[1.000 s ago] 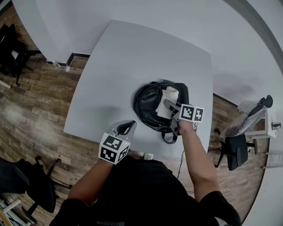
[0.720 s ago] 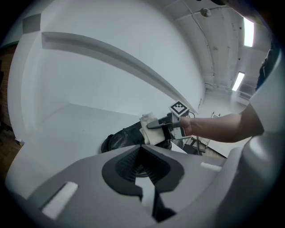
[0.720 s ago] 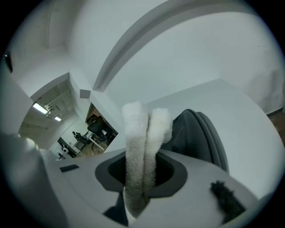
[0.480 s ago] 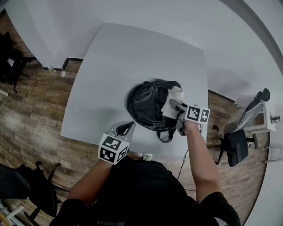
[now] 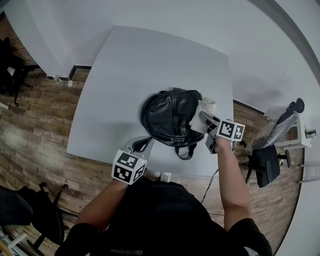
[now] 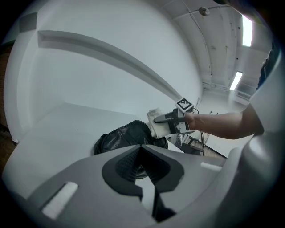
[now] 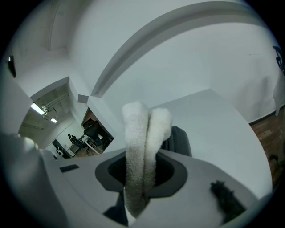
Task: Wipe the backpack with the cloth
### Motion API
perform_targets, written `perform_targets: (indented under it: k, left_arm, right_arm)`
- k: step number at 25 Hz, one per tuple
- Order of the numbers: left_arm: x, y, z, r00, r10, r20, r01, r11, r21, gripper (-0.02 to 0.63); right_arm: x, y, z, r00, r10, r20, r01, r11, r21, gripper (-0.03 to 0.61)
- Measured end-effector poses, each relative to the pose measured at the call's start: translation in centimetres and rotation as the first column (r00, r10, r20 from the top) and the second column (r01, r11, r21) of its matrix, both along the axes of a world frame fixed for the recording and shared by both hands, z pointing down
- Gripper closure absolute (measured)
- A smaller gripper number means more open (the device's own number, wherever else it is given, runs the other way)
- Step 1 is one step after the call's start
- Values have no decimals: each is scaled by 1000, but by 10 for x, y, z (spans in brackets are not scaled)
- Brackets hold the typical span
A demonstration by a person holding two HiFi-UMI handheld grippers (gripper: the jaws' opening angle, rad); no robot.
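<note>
So the right gripper (image 5: pixel 203 116) pinches a folded white terry cloth (image 5: pixel 205 106) to rub the black leather backpack (image 5: pixel 167 117) by the front edge of the grey table (image 5: pixel 130 70), left gripper (image 5: pixel 145 143) pressed together, idle.

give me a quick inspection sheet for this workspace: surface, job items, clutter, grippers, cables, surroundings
surface: pale grey table, mostly bare
job's things: black backpack lying flat near the table's near edge; white cloth folded, held at the backpack's right side, contact not certain
clutter: nothing seen on the table
grippers: left gripper shut and empty, hovering at the near edge beside the backpack; right gripper shut on the cloth
cables: a thin cable hangs below the near edge
surroundings: wood floor, black office chair to the right, white walls
</note>
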State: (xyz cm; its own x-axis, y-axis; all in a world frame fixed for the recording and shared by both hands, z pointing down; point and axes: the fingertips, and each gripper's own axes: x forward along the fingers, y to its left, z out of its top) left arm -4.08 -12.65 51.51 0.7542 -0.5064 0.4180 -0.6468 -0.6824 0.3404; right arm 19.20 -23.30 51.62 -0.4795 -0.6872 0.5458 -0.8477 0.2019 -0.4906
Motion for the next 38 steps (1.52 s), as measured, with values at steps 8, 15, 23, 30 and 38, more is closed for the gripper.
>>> perform_targets:
  k: [8, 15, 23, 30, 38]
  left_arm:
    - [4, 0, -1, 1000, 13, 2, -13, 1000, 4, 607]
    - [-4, -2, -1, 1000, -2, 4, 2, 1000, 6, 607]
    - [-16, -8, 3, 999, -27, 22, 26, 1000, 5, 607]
    - [-34, -12, 12, 996, -69, 50, 69, 998, -3, 607]
    - [-59, -3, 16, 992, -111, 65, 112, 994, -8, 607]
  right_arm:
    - [19, -2, -14, 1000, 27, -17, -26, 999, 28, 486]
    - [29, 0, -25, 994, 22, -104, -16, 998, 62, 486]
    - [9, 2, -46, 989, -8, -145, 31, 987, 160, 486]
    - [-60, 26, -14, 995, -88, -45, 94, 984, 151, 486]
    - [-144, 60, 61, 981, -162, 108, 164, 986, -10, 486]
